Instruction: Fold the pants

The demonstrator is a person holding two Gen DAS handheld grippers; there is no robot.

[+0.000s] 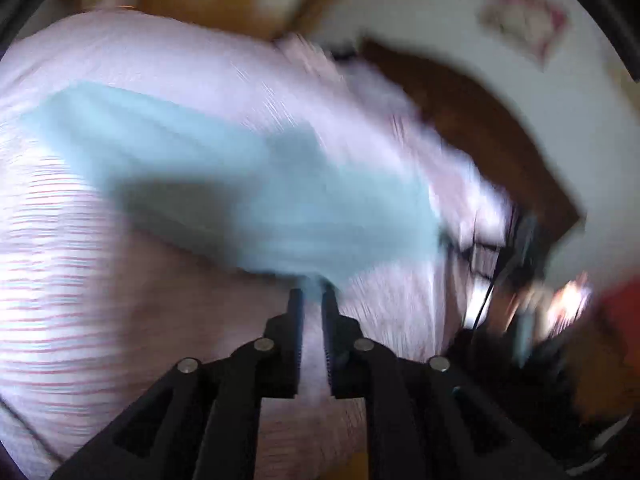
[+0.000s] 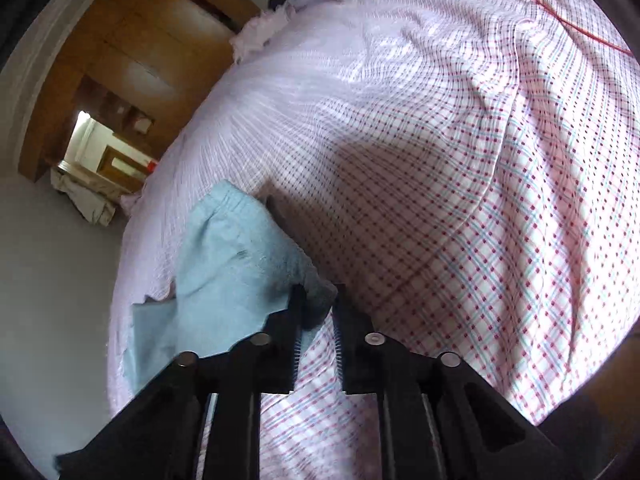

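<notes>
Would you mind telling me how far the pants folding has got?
Partly done: the light blue pants look doubled over on the checked bedspread. In hand: the fabric's edge sits between each gripper's fingers, left gripper and right gripper. Left: laying it flat and folding further.

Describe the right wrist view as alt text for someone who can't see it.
A black claw reaches over a bed with a checked sheet, its tips at the corner of light blue pants. A wooden wardrobe stands behind.
</notes>
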